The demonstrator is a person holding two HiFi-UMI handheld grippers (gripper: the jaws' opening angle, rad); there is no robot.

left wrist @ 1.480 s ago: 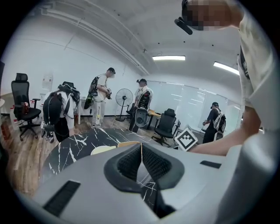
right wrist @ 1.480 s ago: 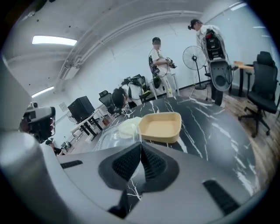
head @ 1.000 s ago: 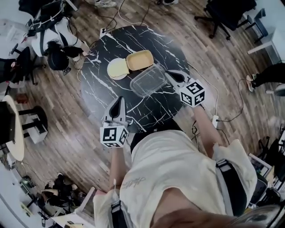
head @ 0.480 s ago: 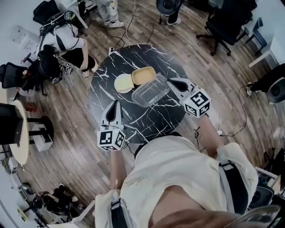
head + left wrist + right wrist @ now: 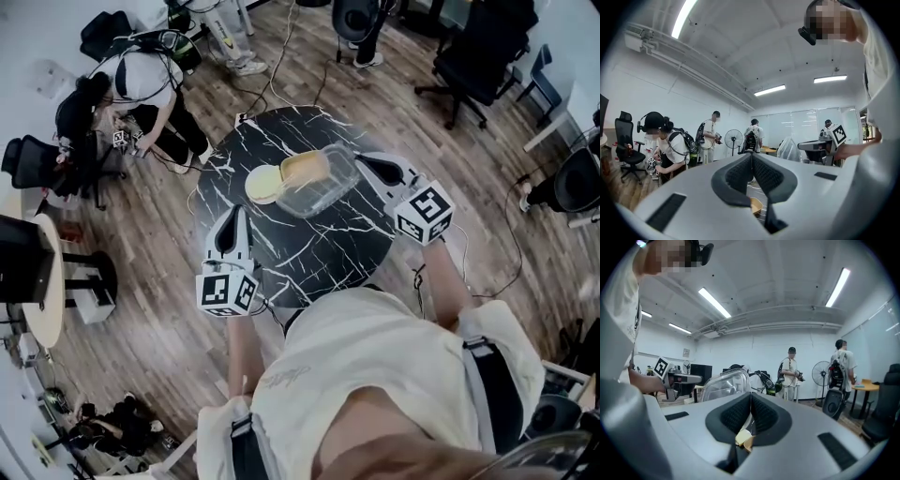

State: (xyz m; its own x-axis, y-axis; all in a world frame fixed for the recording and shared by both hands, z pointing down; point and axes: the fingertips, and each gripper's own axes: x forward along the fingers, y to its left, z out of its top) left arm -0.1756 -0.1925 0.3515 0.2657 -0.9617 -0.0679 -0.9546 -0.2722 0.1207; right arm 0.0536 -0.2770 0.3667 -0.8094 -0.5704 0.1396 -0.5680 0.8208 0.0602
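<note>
A round black marble table carries a cream round plate and a tan tray. My right gripper is shut on the rim of a clear plastic container, which hangs tilted over the tray. In the right gripper view the container rises just left of the shut right gripper. My left gripper is shut on nothing, above the table's near left edge. The left gripper looks level across the room, with the container to its right.
Several people stand or crouch beyond the table; one bends at the far left. Office chairs, a standing fan, floor cables and a small round side table surround the black table on the wood floor.
Both grippers have tilted up from facing the tabletop to level. The clear container has left the table with the right gripper and now overlaps the tan tray.
</note>
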